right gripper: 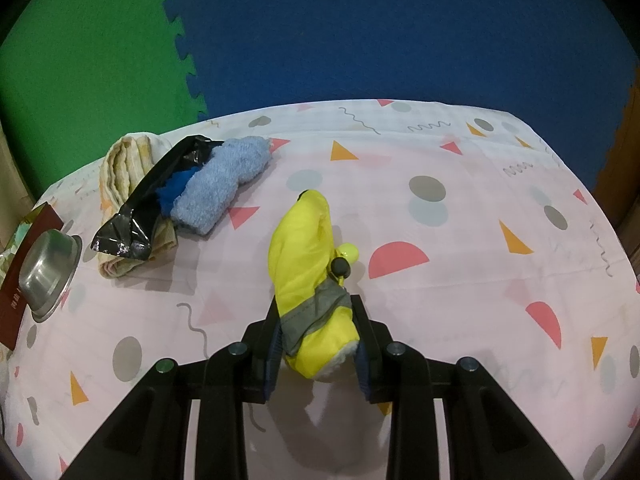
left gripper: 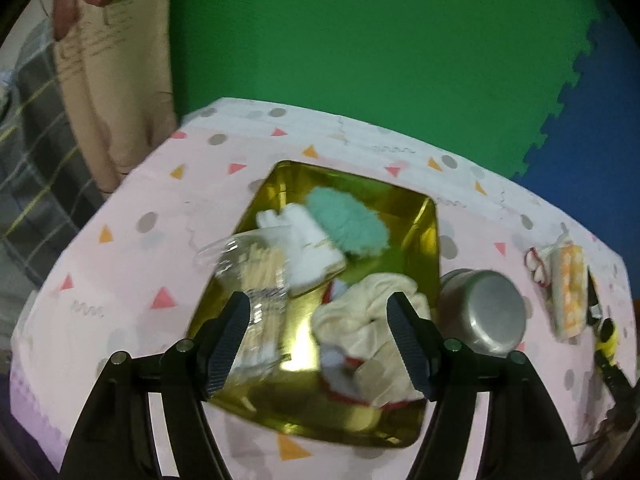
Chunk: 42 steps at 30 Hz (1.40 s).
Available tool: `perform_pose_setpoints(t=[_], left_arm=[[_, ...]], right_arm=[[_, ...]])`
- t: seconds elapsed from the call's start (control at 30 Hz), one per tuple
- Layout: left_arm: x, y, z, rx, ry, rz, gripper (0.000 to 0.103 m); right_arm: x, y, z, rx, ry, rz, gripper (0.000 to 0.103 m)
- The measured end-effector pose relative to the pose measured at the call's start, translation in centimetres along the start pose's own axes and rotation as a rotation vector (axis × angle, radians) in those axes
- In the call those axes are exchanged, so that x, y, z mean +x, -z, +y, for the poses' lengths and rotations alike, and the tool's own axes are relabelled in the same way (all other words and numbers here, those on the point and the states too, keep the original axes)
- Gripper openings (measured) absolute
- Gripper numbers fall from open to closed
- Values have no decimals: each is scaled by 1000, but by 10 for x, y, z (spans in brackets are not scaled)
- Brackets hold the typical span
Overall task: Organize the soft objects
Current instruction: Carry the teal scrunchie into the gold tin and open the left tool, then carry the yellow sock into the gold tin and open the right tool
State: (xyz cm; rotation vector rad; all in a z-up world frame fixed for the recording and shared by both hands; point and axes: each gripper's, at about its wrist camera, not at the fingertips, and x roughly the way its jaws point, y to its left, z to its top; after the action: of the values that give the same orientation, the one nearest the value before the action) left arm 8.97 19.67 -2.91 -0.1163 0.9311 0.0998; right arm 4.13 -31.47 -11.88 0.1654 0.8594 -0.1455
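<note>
In the left wrist view a gold tray (left gripper: 428, 236) holds a teal fluffy item (left gripper: 346, 224), a white cloth (left gripper: 308, 248), a cream cloth with red parts (left gripper: 368, 320) and a clear plastic box of sticks (left gripper: 256, 276). My left gripper (left gripper: 318, 336) is open and empty, hovering over the tray. In the right wrist view my right gripper (right gripper: 318, 340) is shut on a yellow mitten with a grey band (right gripper: 308, 256), held just above the table. A blue towel (right gripper: 220, 188), a black plastic bag (right gripper: 152, 200) and a folded beige towel (right gripper: 120, 172) lie at the far left.
A steel bowl (left gripper: 484, 308) stands upside down right of the tray; it also shows in the right wrist view (right gripper: 44, 272), resting on a dark red book (right gripper: 16, 300). A folded orange-patterned cloth (left gripper: 568, 292) lies further right. Green and blue foam mats cover the floor beyond the table edge.
</note>
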Motion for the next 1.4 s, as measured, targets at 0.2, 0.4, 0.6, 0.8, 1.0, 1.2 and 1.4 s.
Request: perform_pose_setpoints(t=[0.2,0.4,0.6,0.8,1.0,1.2,1.4], left_arm=[[-13,26,6,24,-76,-63,68],[-19,47,6,43,-117,-128,70],[-17,61,8,32,-116,-125,70],[-26,72,14,-20,-78,-134,71],[-29,71,9,13,-68,-159,77],[-31,71,13,20,-96,-172,79],[-27,69,26,-18,-98,-153,80]], right_arm=[[1,-1,2,-15,16,5,31],[1,-1,4,-27,29,7,31],[1,-1,7,-38,43,9,31],[1,-1,10,-55,63,8,31],[0,-1,10,-53,69,9,30],[-6,0,14,-44,84,11,27],[-20,2,22,-50,80,-1,26]])
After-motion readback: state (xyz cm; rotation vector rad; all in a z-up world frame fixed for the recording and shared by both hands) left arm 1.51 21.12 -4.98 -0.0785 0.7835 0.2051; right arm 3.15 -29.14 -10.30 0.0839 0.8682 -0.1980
